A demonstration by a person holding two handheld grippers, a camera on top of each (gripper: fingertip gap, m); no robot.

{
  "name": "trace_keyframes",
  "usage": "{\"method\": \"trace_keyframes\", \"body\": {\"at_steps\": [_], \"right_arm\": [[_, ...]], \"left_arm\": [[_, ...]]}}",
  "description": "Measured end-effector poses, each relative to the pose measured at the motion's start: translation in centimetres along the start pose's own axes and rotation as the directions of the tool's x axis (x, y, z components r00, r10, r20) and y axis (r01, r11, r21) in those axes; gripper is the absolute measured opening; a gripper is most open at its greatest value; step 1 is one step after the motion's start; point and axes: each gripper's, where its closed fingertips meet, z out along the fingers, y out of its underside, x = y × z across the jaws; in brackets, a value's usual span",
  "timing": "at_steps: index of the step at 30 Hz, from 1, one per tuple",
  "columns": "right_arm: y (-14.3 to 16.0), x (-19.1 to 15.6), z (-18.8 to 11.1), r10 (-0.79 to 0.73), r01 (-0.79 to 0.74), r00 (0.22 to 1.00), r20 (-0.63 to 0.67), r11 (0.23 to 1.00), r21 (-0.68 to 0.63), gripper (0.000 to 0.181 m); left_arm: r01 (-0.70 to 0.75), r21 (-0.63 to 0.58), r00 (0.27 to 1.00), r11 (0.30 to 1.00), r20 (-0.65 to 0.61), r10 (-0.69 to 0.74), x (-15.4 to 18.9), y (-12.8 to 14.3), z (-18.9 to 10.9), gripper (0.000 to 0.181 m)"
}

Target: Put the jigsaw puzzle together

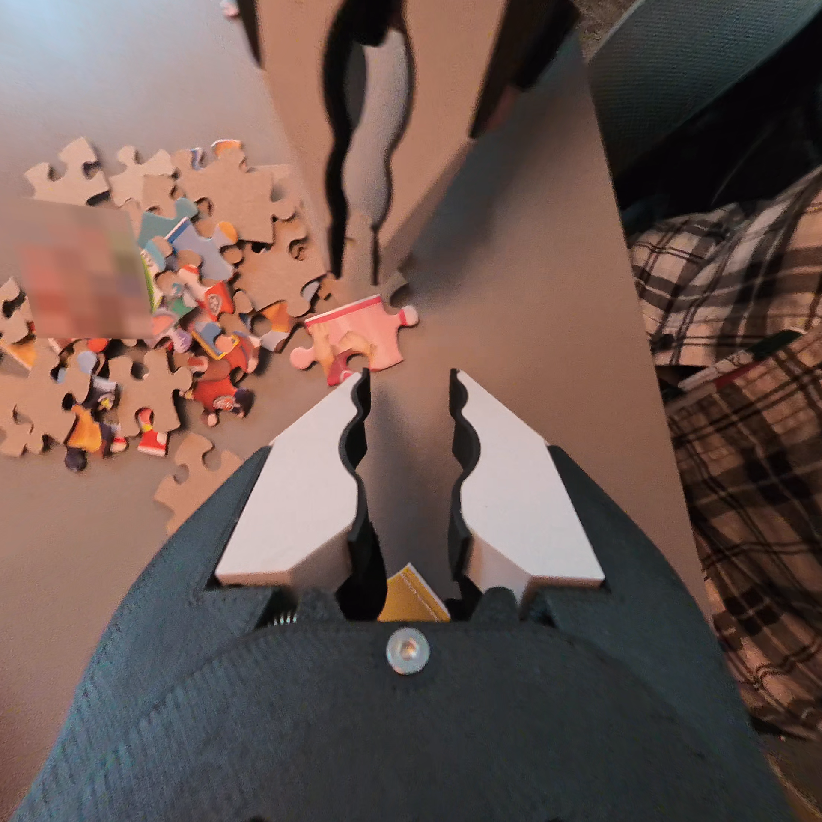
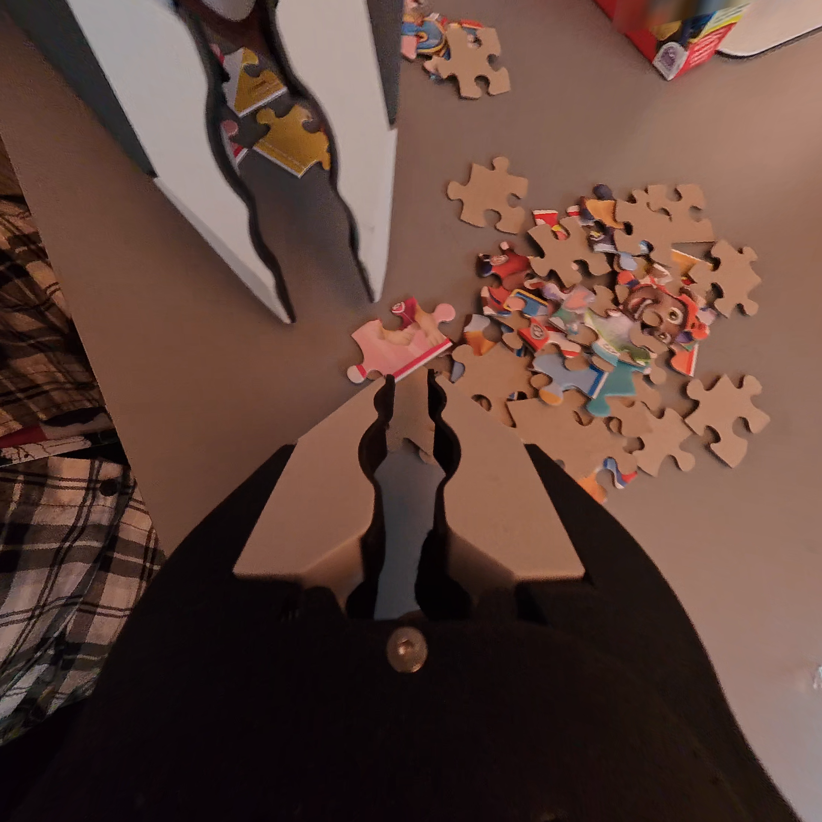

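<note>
- The left gripper (image 1: 410, 378) has its jaws spread, nothing between them; the pink puzzle piece (image 1: 356, 340) lies flat just past its fingertips.
- The right gripper (image 2: 410, 378) has its jaws only narrowly apart, empty; the same pink piece (image 2: 400, 340) lies just beyond its tips.
- Both grippers have wavy black inner pads on pale blocks.
- Beside the piece is a heap of puzzle pieces (image 2: 618, 329), many showing plain brown cardboard backs, on a smooth grey table (image 2: 667, 622).
- A red box (image 2: 685, 44) stands well apart.
</note>
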Motion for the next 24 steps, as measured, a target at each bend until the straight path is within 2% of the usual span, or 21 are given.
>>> {"method": "trace_keyframes", "body": {"at_steps": [3, 8, 11, 14, 16, 21, 24], "right_arm": [[0.1, -1.3, 1.1, -0.013, 0.015, 0.999, 0.051, 0.999, -0.043, 0.012], [-1.5, -4.3, 2.6, -0.051, 0.053, 0.990, 0.130, 0.998, -0.013, 0.013], [-2.5, -6.4, 2.8, -0.066, 0.063, 0.975, 0.213, 0.998, 0.024, 0.018], [-2.9, -5.6, 2.4, -0.053, 0.044, 0.983, 0.174, 0.998, 0.054, 0.018], [-2.2, -4.6, 2.7, -0.062, 0.061, 0.990, 0.123, 0.998, 0.014, 0.023], [-2.0, -6.4, 2.8, -0.073, 0.076, 0.980, 0.186, 0.997, -0.013, 0.021], [-2.0, -6.1, 2.3, -0.058, 0.060, 0.984, 0.166, 0.998, -0.010, 0.023]], "left_arm": [[0.041, -0.040, 0.999, 0.998, 0.035, -0.040, -1.0, 1.2, 0.4, 0.037], [0.087, -0.019, 0.995, 0.996, -0.040, -0.087, -0.2, 1.5, 0.3, 0.054], [0.092, -0.029, 0.991, 0.995, -0.090, -0.094, 0.3, 2.0, -0.3, 0.056], [0.076, -0.021, 0.990, 0.997, -0.120, -0.078, 0.9, 2.4, -1.0, 0.053], [0.076, -0.011, 0.985, 0.997, -0.153, -0.077, 1.5, 2.6, -1.2, 0.051], [0.080, -0.013, 0.989, 0.997, -0.126, -0.081, 1.3, 3.6, -3.2, 0.051], [0.093, -0.031, 0.994, 0.995, -0.062, -0.094, 1.3, 4.8, -5.1, 0.051]]}}
